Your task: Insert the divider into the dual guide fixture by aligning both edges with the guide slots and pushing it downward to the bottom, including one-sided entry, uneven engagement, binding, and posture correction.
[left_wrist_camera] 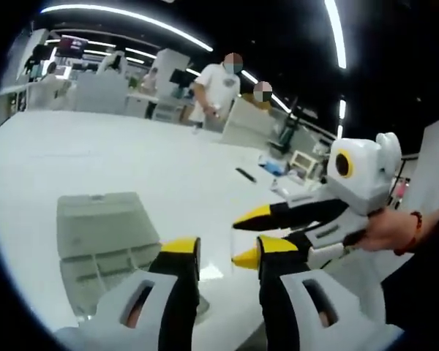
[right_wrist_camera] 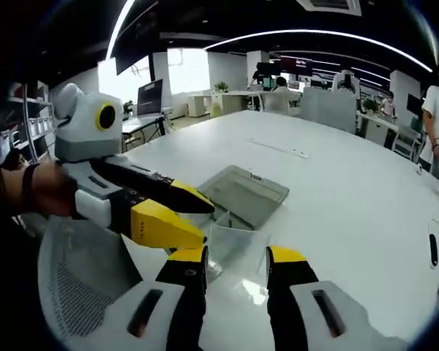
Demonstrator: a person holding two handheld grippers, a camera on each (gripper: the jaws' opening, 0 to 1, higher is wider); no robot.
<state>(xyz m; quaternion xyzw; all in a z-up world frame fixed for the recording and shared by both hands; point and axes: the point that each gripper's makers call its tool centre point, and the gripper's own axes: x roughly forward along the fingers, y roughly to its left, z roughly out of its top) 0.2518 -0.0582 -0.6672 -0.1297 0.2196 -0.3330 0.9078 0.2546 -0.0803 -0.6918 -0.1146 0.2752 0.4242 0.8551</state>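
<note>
The divider point(right_wrist_camera: 238, 238) is a small clear sheet that spans the gap between the jaws of my right gripper point(right_wrist_camera: 238, 256). The right gripper is shut on its two side edges and holds it just above the white table point(right_wrist_camera: 336, 190). The dual guide fixture point(right_wrist_camera: 245, 191) is a translucent grey tray lying flat on the table beyond the divider. In the left gripper view the fixture point(left_wrist_camera: 102, 234) lies to the left. My left gripper point(left_wrist_camera: 228, 248) stands open, and the right gripper point(left_wrist_camera: 234, 240) reaches in from the right to its tips. The left gripper point(right_wrist_camera: 208, 225) sits at the divider's left edge.
A hand point(left_wrist_camera: 388, 230) holds the right gripper's body. A mesh chair back point(right_wrist_camera: 80, 285) stands at the table's near edge. A small dark object point(left_wrist_camera: 246, 175) lies farther out on the table. People point(left_wrist_camera: 219, 84) stand by desks at the back.
</note>
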